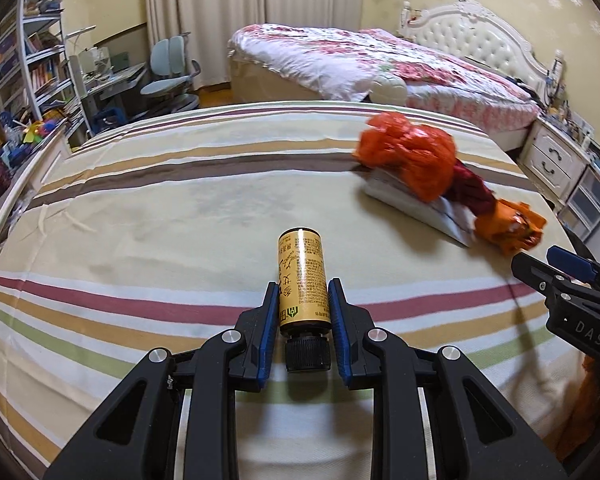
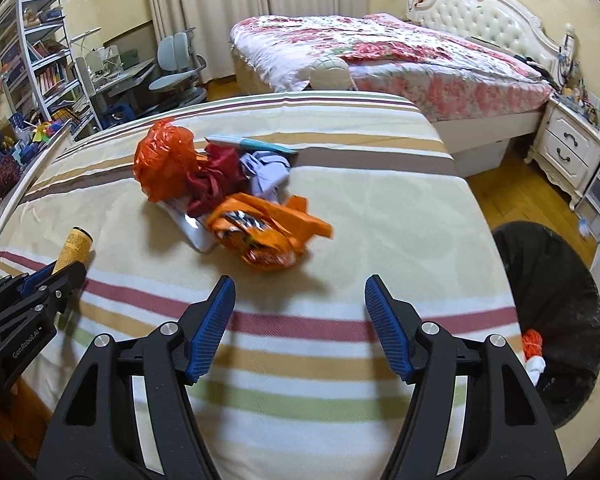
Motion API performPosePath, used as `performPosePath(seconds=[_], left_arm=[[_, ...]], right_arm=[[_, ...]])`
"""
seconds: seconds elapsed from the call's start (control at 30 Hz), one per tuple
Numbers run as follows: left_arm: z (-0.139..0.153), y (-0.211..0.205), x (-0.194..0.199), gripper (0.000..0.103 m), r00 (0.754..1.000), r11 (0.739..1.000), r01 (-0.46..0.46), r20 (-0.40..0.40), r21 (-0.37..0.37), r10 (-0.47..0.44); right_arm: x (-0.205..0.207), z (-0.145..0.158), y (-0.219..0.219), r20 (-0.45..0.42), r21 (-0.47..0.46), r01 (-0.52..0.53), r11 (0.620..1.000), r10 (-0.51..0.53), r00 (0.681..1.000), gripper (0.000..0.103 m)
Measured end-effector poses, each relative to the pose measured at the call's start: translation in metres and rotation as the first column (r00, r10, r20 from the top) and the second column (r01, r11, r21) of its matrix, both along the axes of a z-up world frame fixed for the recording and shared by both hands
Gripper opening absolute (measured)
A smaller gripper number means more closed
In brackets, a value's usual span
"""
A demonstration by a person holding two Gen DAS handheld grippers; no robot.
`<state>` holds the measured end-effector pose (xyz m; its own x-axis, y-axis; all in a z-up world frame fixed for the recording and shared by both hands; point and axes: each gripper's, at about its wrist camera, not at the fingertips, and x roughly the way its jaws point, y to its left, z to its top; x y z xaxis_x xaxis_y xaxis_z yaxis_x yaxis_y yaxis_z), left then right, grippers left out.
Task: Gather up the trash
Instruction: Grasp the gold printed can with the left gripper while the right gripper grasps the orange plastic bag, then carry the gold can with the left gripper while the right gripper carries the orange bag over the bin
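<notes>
My left gripper [image 1: 303,292] is shut on a small yellow bottle [image 1: 302,276] with a black cap, held above the striped bed cover; the same yellow bottle [image 2: 75,246] shows at the left of the right wrist view. My right gripper [image 2: 300,292] stands open with nothing between its blue pads, above the cover and just short of the trash heap. That heap holds an orange plastic bag [image 2: 164,164], dark red cloth [image 2: 214,182], pale purple paper [image 2: 266,174] and an orange snack wrapper [image 2: 266,232], lying on a white flat object [image 2: 192,228]. The orange plastic bag [image 1: 410,154] is also in the left wrist view.
A black bin [image 2: 548,312] with orange and white trash inside stands on the wooden floor off the bed's right edge. A second bed with a floral quilt [image 2: 380,56], a white nightstand [image 2: 568,152], a desk with a chair [image 2: 176,68] and bookshelves [image 2: 32,60] lie beyond.
</notes>
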<state>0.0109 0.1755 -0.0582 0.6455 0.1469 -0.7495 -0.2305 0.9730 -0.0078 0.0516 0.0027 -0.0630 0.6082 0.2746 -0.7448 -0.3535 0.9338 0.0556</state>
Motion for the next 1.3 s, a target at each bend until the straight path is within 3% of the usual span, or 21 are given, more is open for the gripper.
performPosePath(seconds=[0.23, 0.3, 0.43, 0.9, 1.3], left_arm=[[-0.004, 0.018, 0.000, 0.026, 1.000, 0.999, -0.029, -0.007, -0.035, 0.029], [-0.004, 0.015, 0.001, 0.026, 1.000, 0.999, -0.023, -0.003, -0.032, 0.023], [-0.002, 0.014, -0.001, 0.026, 1.000, 0.999, -0.014, 0.008, -0.032, 0.014], [0.002, 0.006, -0.014, 0.026, 0.998, 0.998, 0.039, 0.046, -0.054, -0.036], [0.014, -0.036, -0.020, 0.026, 0.990, 0.993, 0.114, 0.088, -0.039, -0.110]], right_arm=[[0.014, -0.001, 0.023, 0.000, -0.022, -0.001, 1.000, 0.001, 1.000, 0.066], [0.015, -0.002, 0.024, -0.010, -0.021, -0.001, 1.000, 0.001, 1.000, 0.054], [0.010, -0.001, 0.022, -0.004, -0.017, 0.005, 1.000, -0.005, 1.000, 0.050], [-0.021, -0.001, -0.013, 0.008, -0.013, 0.053, 0.999, -0.053, 0.999, 0.050], [-0.039, 0.018, -0.052, 0.071, 0.009, 0.108, 0.994, -0.108, 0.992, 0.050]])
